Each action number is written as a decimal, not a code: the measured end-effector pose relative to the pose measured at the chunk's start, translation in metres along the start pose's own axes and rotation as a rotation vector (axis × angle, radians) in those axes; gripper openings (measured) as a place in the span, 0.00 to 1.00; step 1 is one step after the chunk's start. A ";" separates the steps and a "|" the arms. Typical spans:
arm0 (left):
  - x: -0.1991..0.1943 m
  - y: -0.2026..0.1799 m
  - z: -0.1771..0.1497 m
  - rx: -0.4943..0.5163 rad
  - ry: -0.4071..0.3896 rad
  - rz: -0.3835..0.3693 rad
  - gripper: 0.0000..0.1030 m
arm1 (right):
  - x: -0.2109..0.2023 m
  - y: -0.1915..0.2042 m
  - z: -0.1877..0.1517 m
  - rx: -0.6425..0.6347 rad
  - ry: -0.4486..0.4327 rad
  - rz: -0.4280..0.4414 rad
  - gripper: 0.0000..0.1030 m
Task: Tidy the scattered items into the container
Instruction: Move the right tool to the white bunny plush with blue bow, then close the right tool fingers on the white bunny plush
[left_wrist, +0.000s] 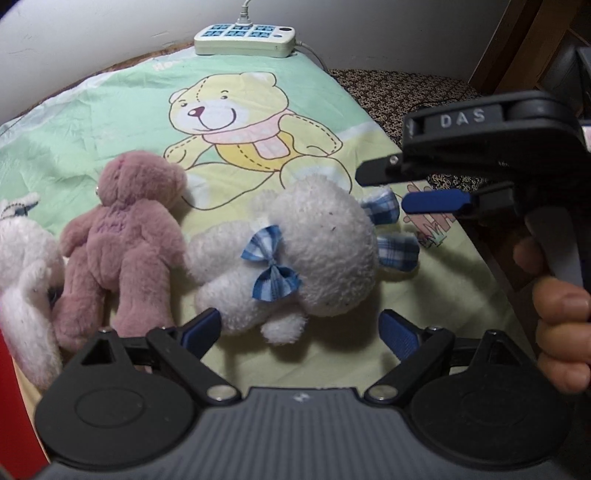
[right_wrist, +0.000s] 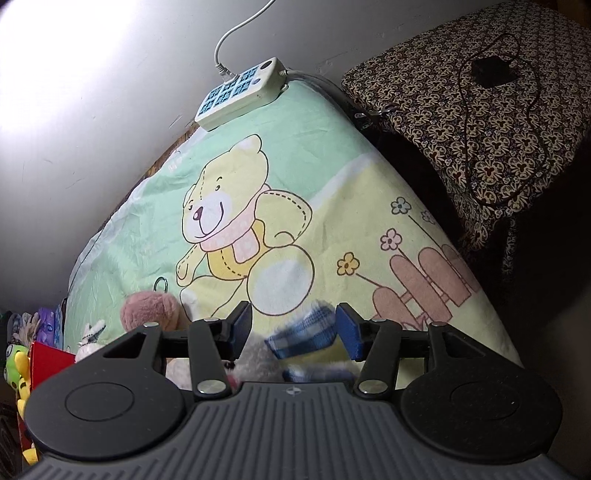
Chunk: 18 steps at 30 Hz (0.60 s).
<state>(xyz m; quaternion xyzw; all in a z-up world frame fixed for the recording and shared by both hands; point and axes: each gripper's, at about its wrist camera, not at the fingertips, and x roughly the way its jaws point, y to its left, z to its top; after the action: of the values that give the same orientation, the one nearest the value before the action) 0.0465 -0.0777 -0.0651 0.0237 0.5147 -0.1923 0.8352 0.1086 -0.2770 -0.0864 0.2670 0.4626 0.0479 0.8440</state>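
Judging by its fluffy bulk, the white plush toy (left_wrist: 295, 251) just ahead of your wide-open left tool (left_wrist: 301, 332) should be light and squashy, so pinch deep across its body.

1. Your left gripper (left_wrist: 299, 328) is held low and level, its two blue-padded fingers (left_wrist: 399, 334) spread wide apart, with nothing pinched between them.
2. Your right gripper (left_wrist: 391, 190) reaches in from the right side of the left wrist view, turned on its side so that one finger lies above the other, with a gap between them.
3. Your right hand (left_wrist: 563, 314) wraps the handle, fingers curled around the grip.
4. In the right wrist view, the right gripper's pads (right_wrist: 349, 332) stand parted.
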 end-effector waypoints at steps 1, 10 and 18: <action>0.000 0.001 -0.001 -0.005 0.007 -0.014 0.89 | 0.005 0.002 0.003 -0.015 -0.004 -0.007 0.52; -0.004 -0.002 -0.013 0.037 0.011 -0.062 0.89 | 0.029 0.003 0.005 -0.047 0.067 0.012 0.51; 0.010 0.001 -0.013 0.038 0.005 -0.030 0.89 | 0.018 -0.004 -0.006 0.011 0.144 0.044 0.51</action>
<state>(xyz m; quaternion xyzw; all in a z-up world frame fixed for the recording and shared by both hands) 0.0395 -0.0760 -0.0801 0.0322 0.5135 -0.2145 0.8302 0.1132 -0.2724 -0.1048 0.2776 0.5164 0.0828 0.8059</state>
